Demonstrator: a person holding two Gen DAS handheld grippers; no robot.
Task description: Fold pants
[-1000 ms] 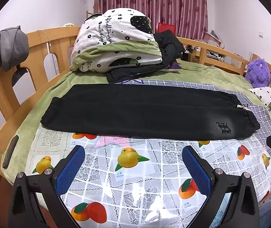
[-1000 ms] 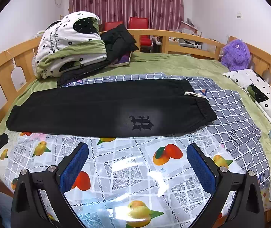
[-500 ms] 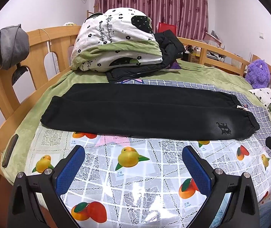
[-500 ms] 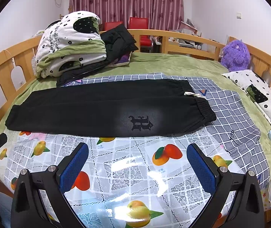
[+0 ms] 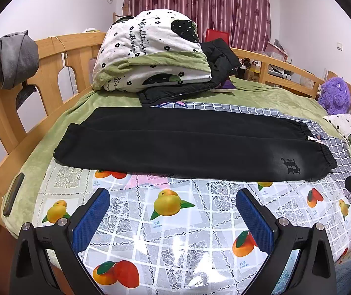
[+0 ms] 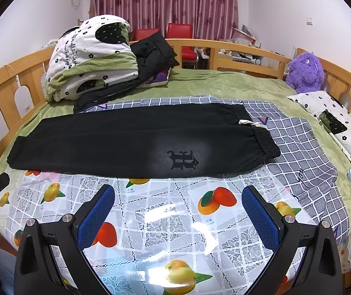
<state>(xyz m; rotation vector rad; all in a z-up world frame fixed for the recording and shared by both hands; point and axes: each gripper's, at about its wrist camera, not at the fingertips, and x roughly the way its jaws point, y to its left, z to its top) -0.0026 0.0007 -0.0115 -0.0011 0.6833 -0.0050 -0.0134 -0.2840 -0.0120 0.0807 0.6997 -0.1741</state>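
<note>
Left wrist view: left claw [image 5: 173,211] spread wide, holding nothing, above fruit-print cover [image 5: 170,223] at near edge of bed. Black pants [image 5: 187,145] flat, lengthwise across bed, just beyond fingertips, not touched. Right wrist view: right claw [image 6: 178,209] likewise spread, pants [image 6: 136,142] ahead, waistband [image 6: 264,140] toward right edge. Folded quilt [image 6: 89,59] at far left corner.

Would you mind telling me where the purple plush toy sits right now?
In the right wrist view, the purple plush toy sits at the far right corner of the bed, against the wooden rail, just behind the floral pillow.
</note>
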